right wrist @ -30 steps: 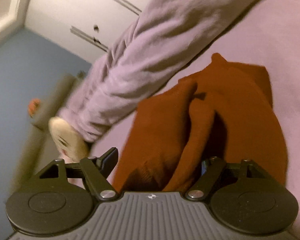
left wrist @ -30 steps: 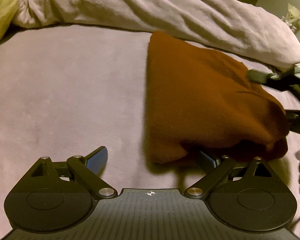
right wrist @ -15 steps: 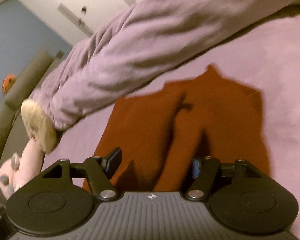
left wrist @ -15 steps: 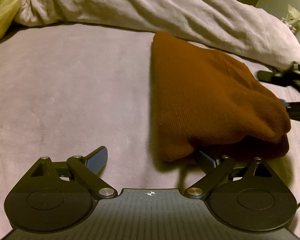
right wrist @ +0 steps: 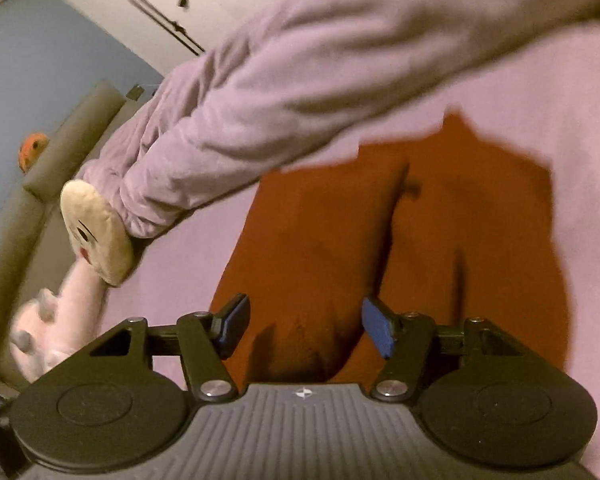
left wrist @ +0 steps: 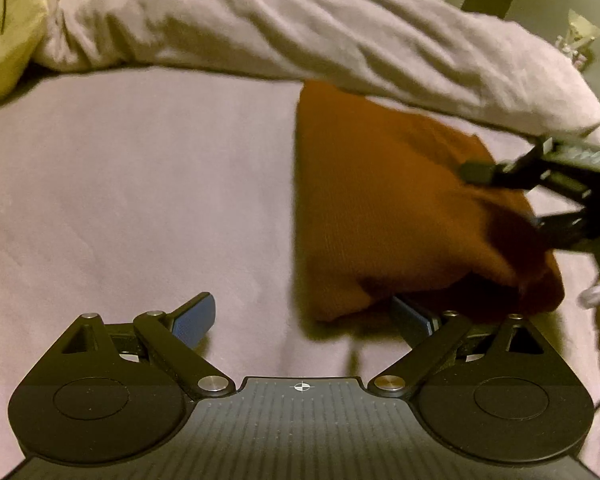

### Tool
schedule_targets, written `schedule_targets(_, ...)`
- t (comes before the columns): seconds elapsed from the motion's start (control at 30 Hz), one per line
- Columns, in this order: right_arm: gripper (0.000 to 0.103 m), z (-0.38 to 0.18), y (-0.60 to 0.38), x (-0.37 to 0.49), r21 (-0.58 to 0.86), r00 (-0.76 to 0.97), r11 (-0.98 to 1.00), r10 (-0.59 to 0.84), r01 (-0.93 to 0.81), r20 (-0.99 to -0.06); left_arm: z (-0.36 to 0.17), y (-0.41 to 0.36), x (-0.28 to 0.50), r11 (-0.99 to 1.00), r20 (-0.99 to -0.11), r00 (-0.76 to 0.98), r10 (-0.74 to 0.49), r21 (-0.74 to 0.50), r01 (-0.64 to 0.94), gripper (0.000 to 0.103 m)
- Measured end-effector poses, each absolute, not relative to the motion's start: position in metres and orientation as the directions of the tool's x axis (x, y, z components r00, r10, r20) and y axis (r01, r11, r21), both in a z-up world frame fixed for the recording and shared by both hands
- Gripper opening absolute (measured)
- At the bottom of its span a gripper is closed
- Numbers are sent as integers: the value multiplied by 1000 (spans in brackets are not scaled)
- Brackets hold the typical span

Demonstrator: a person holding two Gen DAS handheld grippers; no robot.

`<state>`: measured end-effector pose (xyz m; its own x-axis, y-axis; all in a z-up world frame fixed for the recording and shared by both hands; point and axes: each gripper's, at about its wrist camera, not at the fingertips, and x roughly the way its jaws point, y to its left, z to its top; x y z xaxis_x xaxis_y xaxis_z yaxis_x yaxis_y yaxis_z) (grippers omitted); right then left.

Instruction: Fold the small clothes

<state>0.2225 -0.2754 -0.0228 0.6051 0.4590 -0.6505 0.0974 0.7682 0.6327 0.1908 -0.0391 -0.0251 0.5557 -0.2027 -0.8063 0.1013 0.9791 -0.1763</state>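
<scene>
A rust-brown knit garment (left wrist: 384, 208) lies folded on the lilac bed sheet (left wrist: 140, 200). My left gripper (left wrist: 304, 314) is open wide at the garment's near corner, its right finger (left wrist: 410, 316) tucked just under the cloth's edge. At the garment's right end hovers my right gripper (left wrist: 508, 196). In the right wrist view the garment (right wrist: 440, 240) spreads out below the right gripper (right wrist: 306, 324), whose jaws are closing. A soft ridge of the cloth rises between the blue pads (right wrist: 376, 328), which do not press on it.
A rolled lilac duvet (left wrist: 340, 36) runs along the far side of the garment. A yellow plush cushion (left wrist: 8, 28) sits at the far left. A pink plush toy (right wrist: 52, 320) and a grey padded headboard (right wrist: 60, 140) lie past the bed's edge.
The right gripper's jaws have narrowed and it has shifted over the garment's end. The cloth now lies flatter. The left gripper has stayed put.
</scene>
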Motion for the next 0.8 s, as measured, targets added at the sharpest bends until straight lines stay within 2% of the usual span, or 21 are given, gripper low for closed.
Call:
schedule_targets(0.1,58,-33,-270,228,649,593,754,476,104,-649,-18,-33,195,981,-797,573,-190,-175,82,98)
schedule_targets(0.13,47,-34,-268,230,640,592,761,470,102,-654,-17,-32,198,982,-796,575,-186,-175,75,98)
schedule_targets(0.17,30,-35,-266,229,626,592,773,459,103,-663,-16,-31,200,982,-796,577,-181,-174,68,98)
schedule_targets(0.2,23,-34,-264,230,609,592,787,444,101,-672,-15,-31,203,983,-794,582,-175,-172,61,98)
schedule_targets(0.27,18,-27,-260,227,554,612,830,407,61,-678,-11,-31,208,985,-789,594,-159,-163,48,98)
schedule_targets(0.33,16,-12,-245,220,376,643,927,292,-8,-708,-7,-34,215,989,-783,606,-140,-146,40,98)
schedule_targets(0.37,16,-5,-240,213,317,672,948,258,-36,-694,-6,-37,218,989,-780,610,-140,-142,44,98)
schedule_targets(0.43,15,3,-241,200,258,714,965,211,-44,-668,-6,-44,223,990,-778,613,-135,-132,51,98)
schedule_targets(0.57,15,0,-255,182,223,743,975,138,16,-655,-17,-60,231,989,-785,601,-150,-119,92,101)
schedule_targets(0.67,16,-15,-267,177,210,724,976,103,59,-682,-29,-70,235,983,-797,575,-184,-150,107,102)
schedule_targets(0.73,18,-24,-269,178,210,706,977,116,47,-699,-32,-72,234,985,-797,578,-174,-140,105,102)
schedule_targets(0.8,25,-16,-277,173,274,721,961,157,47,-674,-32,-73,233,986,-795,584,-166,-131,101,102)
